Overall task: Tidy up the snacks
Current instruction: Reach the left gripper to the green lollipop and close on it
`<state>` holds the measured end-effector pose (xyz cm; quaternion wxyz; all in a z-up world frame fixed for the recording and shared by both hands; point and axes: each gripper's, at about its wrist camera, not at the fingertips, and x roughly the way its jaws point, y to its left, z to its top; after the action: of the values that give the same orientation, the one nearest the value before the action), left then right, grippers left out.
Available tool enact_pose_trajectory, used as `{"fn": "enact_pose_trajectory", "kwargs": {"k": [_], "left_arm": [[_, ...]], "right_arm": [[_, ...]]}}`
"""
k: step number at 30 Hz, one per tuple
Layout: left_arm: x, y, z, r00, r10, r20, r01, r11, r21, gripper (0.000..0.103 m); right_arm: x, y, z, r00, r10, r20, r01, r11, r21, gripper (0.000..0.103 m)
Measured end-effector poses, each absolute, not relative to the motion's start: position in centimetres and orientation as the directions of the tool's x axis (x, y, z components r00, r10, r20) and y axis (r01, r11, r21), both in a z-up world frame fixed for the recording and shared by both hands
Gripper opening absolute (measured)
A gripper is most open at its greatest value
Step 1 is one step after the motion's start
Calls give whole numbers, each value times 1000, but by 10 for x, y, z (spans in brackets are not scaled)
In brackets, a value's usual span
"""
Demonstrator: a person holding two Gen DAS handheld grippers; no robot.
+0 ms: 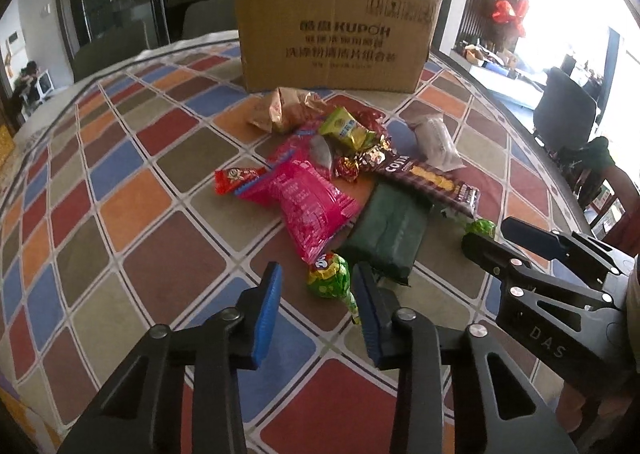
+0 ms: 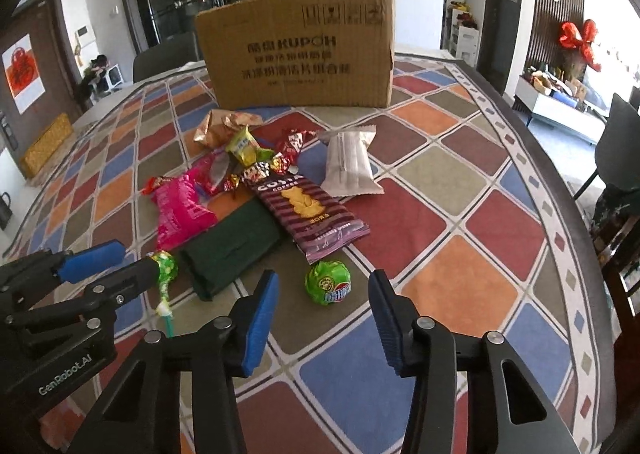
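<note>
A pile of snacks lies on the table before a cardboard box (image 1: 336, 33) (image 2: 298, 57): a pink bag (image 1: 308, 205) (image 2: 178, 213), a dark green pack (image 1: 386, 238) (image 2: 234, 248), a striped Costa biscuit pack (image 1: 432, 177) (image 2: 312, 213), a white pack (image 1: 436, 139) (image 2: 350, 163). My left gripper (image 1: 318, 310) (image 2: 120, 266) is open around a green lollipop (image 1: 330, 278) (image 2: 164, 268). My right gripper (image 2: 324, 314) (image 1: 490, 236) is open around a round green candy (image 2: 328, 282) (image 1: 482, 228).
The table has a checked cloth (image 1: 140, 213) (image 2: 460, 246). Small foil candies (image 1: 352, 165) (image 2: 256, 173), a yellow-green packet (image 1: 346, 127) (image 2: 244, 143) and a tan wrapper (image 1: 280, 109) (image 2: 218, 127) lie near the box. Chairs (image 2: 618, 141) stand at the right edge.
</note>
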<state>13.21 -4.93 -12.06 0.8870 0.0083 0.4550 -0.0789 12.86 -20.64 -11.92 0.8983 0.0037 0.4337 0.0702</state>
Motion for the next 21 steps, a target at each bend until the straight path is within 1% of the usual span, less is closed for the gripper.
{"fn": "enact_pose_trajectory", "kwargs": {"k": [8,10,11,13,14,21], "left_arm": [[143,-50,-130,534,-158,-830,145,985,-94,31],[145,-50,-132,527,-160,-835,143,985,-98,27],[146,-49,-134,522,-167,-837,146,984,-105,27],[146,-50,-134,521,-168,-837,144,984,-108,26],[146,-49,-133,521,-170,-836,146,983,-109,26],[139,-50,-123,550,-182,-815,164,980,-108,25]], "right_arm": [[139,-208,-129,601,129,-789,-125,990,66,42],[141,-208,-130,593,135,-793,-128,989,73,38],[143,-209,-131,589,139,-796,-127,989,78,36],[144,-208,-132,581,147,-801,-130,988,87,30],[143,-208,-133,576,149,-804,-132,987,88,28],[132,-207,-129,575,160,-802,-135,986,100,27]]}}
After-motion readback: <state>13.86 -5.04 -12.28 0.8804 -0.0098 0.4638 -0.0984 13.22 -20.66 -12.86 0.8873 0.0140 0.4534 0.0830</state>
